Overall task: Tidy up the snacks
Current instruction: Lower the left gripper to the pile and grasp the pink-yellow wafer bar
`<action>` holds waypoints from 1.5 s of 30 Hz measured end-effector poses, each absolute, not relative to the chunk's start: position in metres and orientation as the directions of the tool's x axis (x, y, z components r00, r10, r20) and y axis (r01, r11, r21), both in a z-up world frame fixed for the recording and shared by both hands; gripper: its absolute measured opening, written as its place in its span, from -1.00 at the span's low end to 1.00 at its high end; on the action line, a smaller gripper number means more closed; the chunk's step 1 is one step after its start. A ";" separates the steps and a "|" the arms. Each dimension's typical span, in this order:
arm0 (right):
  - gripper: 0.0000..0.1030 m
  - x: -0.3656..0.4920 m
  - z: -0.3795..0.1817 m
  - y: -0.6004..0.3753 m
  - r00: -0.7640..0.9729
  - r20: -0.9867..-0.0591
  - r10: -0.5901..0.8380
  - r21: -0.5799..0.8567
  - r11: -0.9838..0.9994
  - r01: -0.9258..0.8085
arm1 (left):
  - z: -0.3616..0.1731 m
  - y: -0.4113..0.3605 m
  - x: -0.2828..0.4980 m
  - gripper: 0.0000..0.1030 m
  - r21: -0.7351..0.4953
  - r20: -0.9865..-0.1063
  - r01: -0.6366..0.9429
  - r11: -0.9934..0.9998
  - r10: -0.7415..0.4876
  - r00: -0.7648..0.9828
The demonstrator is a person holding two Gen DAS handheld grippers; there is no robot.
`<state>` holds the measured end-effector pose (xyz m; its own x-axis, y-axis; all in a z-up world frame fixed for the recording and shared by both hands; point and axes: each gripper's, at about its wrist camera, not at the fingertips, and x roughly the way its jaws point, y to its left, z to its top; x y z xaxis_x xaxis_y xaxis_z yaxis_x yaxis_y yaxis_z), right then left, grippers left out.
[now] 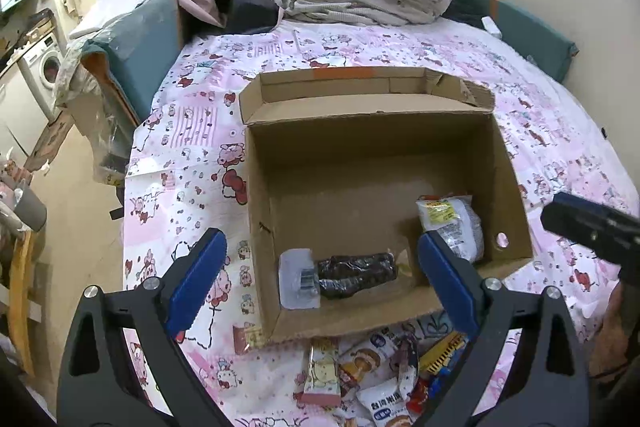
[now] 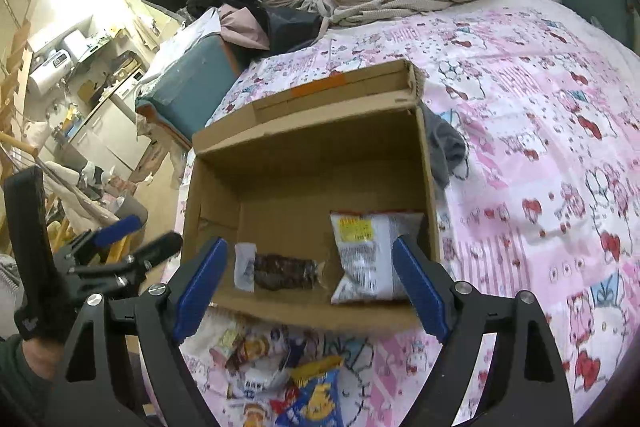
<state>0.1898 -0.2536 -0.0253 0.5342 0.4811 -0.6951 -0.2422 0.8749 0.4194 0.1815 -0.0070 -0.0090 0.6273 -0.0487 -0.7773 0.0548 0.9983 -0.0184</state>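
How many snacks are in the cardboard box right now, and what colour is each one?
Dark brown snack in a clear wrapper: 1
White packet with a yellow label: 1
Total inside the cardboard box: 2

More snacks lie in a heap on the bed in front of the box, too bunched up to count.
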 end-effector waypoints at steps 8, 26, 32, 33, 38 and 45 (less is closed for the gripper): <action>0.69 0.149 -0.024 -0.268 0.521 -0.709 0.476 0.440 0.875 -0.202 | -0.004 0.002 0.154 0.85 -0.020 -0.790 0.035 0.999 -0.037 0.612; 0.68 0.123 -0.067 -0.278 0.417 -0.794 0.442 0.478 0.878 -0.022 | -0.049 0.051 0.105 0.85 -0.115 -0.900 -0.201 0.973 -0.017 0.435; 0.68 0.123 -0.074 -0.276 0.386 -0.810 0.441 0.477 0.879 -0.001 | -0.075 0.042 0.117 0.84 -0.100 -0.940 -0.179 0.979 -0.034 0.340; 0.69 0.124 -0.075 -0.275 0.382 -0.814 0.439 0.474 0.881 -0.003 | -0.083 0.038 0.122 0.81 -0.101 -0.948 -0.164 0.981 -0.045 0.314; 0.68 0.128 -0.081 -0.271 0.364 -0.826 0.430 0.459 0.889 -0.009 | -0.123 0.008 0.147 0.39 -0.043 -0.978 -0.063 0.997 -0.029 0.208; 0.68 0.132 -0.087 -0.271 0.346 -0.838 0.421 0.446 0.895 -0.008 | -0.156 -0.007 0.155 -0.53 -0.008 -0.988 -0.035 0.999 -0.002 0.153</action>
<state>0.1315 -0.2713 -0.0865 0.3464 0.4209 -0.8384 -0.0080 0.8950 0.4460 0.1547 -0.0068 -0.1560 0.1533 -0.0025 -0.9882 -0.0347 0.9994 -0.0079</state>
